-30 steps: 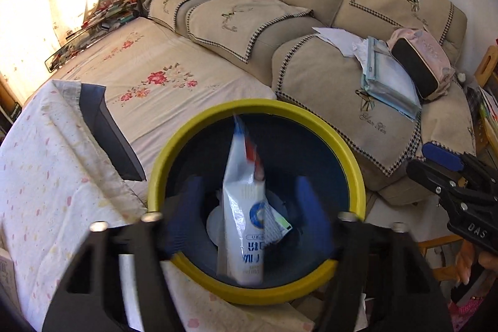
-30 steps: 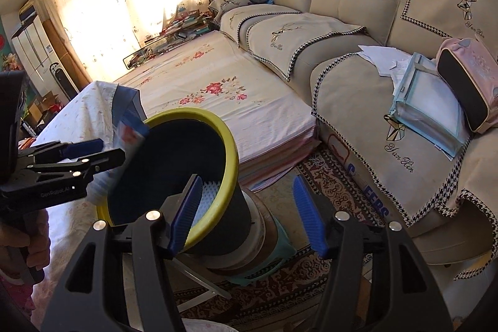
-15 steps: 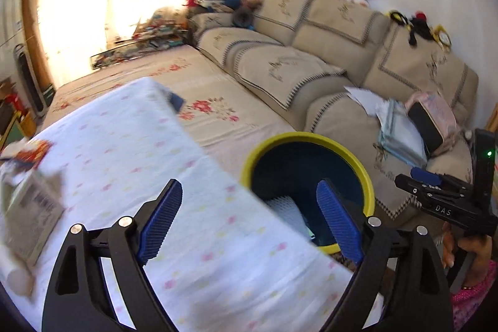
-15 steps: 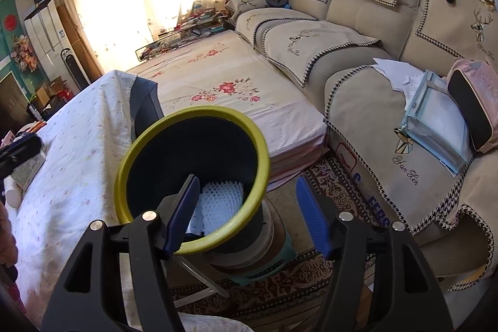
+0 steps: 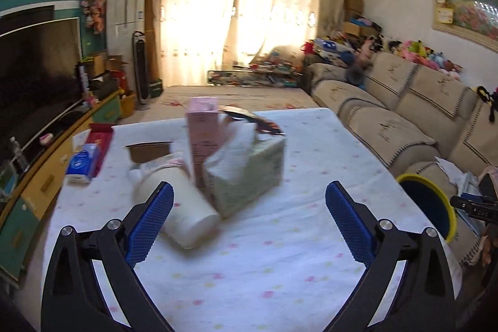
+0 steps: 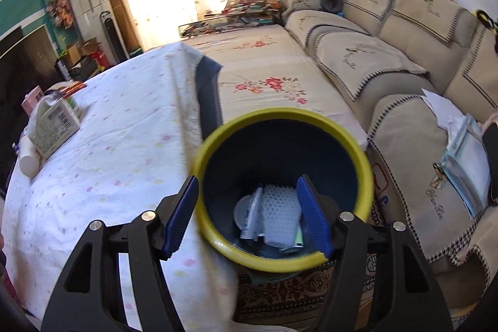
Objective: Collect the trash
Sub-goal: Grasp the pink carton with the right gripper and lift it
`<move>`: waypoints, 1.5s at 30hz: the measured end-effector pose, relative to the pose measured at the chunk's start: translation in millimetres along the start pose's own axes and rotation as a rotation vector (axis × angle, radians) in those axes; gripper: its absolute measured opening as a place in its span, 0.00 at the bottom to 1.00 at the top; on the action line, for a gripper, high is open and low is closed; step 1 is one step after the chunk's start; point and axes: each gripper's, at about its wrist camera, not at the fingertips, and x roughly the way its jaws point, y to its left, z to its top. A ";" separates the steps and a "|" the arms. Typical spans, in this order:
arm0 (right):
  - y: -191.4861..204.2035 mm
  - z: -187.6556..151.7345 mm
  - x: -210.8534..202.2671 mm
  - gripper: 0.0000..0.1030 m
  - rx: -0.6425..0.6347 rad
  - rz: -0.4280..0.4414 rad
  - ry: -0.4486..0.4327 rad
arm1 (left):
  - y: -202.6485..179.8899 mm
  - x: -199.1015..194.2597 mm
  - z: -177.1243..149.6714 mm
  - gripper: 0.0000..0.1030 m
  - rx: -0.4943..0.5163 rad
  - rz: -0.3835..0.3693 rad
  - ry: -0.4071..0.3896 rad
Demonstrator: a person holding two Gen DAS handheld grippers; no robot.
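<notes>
Your left gripper (image 5: 249,213) is facing the toppled white cup (image 5: 179,207) on the desk (image 5: 280,263), jaws wide and empty, cup lying near-left, long axis running diagonally toward you; the right gripper (image 6: 247,215) is hovering over the bin (image 6: 283,260), also spread empty.

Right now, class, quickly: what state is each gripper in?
Left gripper: open, holding nothing.
Right gripper: open, empty, over the yellow-rimmed dark bin.

Yellow-rimmed bin (image 6: 281,190) (dark blue inside); white tablecloth (image 5: 249,254) with pastel dots; blue fingers (image 5: 149,220).
</notes>
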 end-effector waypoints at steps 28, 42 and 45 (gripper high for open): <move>314.1 80.3 34.6 0.51 -0.392 0.453 -0.057 | 109.5 -7.4 -32.2 0.95 -0.229 0.230 -0.022; 406.5 95.8 54.7 0.57 -0.406 0.402 -0.071 | 105.2 -6.1 -34.4 0.95 -0.222 0.224 -0.013; 421.4 95.7 67.8 0.57 -0.391 0.359 -0.058 | 104.7 -4.0 -34.8 0.95 -0.220 0.222 -0.007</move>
